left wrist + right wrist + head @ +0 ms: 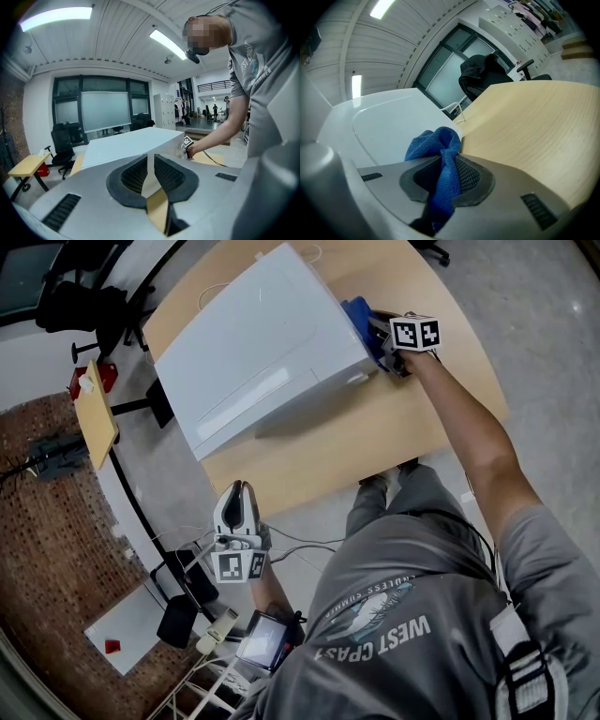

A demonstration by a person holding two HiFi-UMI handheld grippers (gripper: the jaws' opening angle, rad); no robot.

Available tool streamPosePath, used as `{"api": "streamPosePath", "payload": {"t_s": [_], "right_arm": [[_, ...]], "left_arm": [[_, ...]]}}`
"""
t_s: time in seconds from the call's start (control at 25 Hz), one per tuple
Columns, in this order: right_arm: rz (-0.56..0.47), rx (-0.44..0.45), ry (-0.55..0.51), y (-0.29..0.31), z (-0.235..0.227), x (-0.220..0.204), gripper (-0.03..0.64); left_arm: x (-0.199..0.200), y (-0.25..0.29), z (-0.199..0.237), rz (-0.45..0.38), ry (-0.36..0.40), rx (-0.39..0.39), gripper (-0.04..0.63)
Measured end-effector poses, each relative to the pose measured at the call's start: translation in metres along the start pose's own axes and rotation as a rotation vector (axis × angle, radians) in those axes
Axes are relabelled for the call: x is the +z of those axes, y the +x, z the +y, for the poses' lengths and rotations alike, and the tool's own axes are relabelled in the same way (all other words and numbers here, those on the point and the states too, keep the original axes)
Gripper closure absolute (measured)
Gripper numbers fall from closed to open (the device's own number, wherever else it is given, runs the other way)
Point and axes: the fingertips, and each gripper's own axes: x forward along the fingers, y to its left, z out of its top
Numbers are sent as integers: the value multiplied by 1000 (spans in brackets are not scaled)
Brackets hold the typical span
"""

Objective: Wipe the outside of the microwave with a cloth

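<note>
A white microwave (pixel 262 343) stands on a light wooden table (pixel 412 427). My right gripper (pixel 380 338) is at the microwave's right side, shut on a bunched blue cloth (pixel 359 317) that rests against that side near the table top. In the right gripper view the cloth (pixel 440 154) fills the gap between the jaws and bulges out in front, touching the microwave's white wall (pixel 379 126). My left gripper (pixel 238 491) hangs off the table's near edge, above the floor. Its jaws are shut with nothing between them, as the left gripper view (pixel 150 161) shows, pointing towards the microwave (pixel 131 145).
A white cable (pixel 309 254) lies on the table behind the microwave. To the left stand a black office chair (pixel 80 306) and a small yellow side table (pixel 96 413). Cables, a power strip (pixel 216 629) and a screen (pixel 262 638) lie on the floor by my feet.
</note>
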Motion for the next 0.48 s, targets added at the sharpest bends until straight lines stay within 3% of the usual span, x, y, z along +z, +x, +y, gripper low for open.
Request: {"api": "streamPosePath", "payload": {"t_s": [0.36, 0.48], "right_arm": [[6, -41, -15, -2, -4, 8, 541], [-11, -66, -118, -12, 6, 30, 541]], "left_arm": [[2, 6, -2, -10, 5, -9, 534], [5, 5, -1, -19, 3, -9, 532]]}}
